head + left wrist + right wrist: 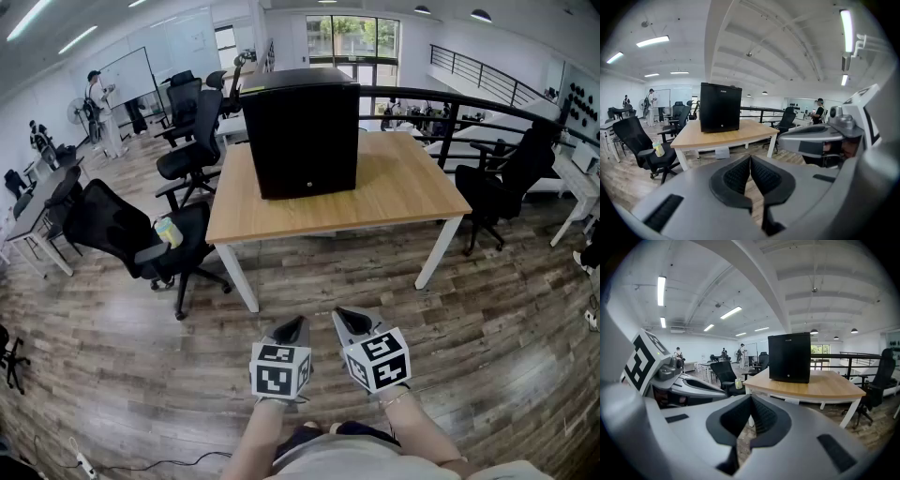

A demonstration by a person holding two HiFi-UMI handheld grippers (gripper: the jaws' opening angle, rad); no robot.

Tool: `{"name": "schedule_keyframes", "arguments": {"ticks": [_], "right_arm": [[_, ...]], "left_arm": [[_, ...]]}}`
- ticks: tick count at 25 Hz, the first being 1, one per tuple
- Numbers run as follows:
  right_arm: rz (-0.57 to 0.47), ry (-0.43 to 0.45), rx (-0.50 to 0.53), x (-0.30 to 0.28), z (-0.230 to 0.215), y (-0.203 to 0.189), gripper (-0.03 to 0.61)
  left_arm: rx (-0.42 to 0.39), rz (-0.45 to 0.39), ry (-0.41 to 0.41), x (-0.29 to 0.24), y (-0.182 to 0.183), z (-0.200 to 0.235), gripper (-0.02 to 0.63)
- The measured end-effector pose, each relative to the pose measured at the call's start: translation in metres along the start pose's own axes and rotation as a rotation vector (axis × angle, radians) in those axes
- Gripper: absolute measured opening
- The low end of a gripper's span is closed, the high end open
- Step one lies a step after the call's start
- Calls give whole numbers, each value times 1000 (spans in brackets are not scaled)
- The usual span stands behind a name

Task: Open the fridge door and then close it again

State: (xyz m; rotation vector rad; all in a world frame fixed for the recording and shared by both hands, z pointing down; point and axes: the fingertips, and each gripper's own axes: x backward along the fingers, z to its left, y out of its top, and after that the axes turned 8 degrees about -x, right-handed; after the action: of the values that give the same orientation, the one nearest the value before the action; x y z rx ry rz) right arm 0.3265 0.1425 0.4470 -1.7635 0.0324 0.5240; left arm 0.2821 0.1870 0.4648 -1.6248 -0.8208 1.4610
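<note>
Wooden table with a black fridge standing on it, door closed. Left gripper and right gripper are side by side above the floor, well apart from the fridge, pointing toward it. Both have jaws pressed together, empty.

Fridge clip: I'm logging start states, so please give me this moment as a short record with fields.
fridge: black, door closed, standing on the wooden table
left gripper: fingers shut, empty, over the floor short of the table
right gripper: fingers shut, empty, beside the left gripper
office chair: black, at the table's left side
task progress: door not yet touched
</note>
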Motion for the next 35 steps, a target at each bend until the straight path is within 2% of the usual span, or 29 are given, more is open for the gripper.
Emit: {"name": "schedule_keyframes", "arguments": {"ticks": [11, 14, 16, 18, 22, 29, 35], "right_arm": [[-21, -11, 4, 3, -12, 6, -2], [-68, -5, 58, 14, -12, 11, -2], [-72, -14, 113, 24, -14, 7, -2], [-71, -42, 163, 29, -22, 4, -2], [-68, -66, 173, 25, -34, 5, -2], [-71, -40, 138, -28, -52, 21, -2], [-94, -56, 155, -126, -56, 67, -2]], "left_arm": [[19, -17, 2, -11, 6, -2, 8], [30, -92, 7, -7, 20, -8, 8], [7, -135, 10, -4, 27, -18, 8], [-13, -146, 5, -7, 28, -27, 8], [47, -130, -27, -16, 22, -27, 8], [52, -85, -57, -58, 22, 9, 8], [32, -107, -53, -104, 51, 99, 9]]}}
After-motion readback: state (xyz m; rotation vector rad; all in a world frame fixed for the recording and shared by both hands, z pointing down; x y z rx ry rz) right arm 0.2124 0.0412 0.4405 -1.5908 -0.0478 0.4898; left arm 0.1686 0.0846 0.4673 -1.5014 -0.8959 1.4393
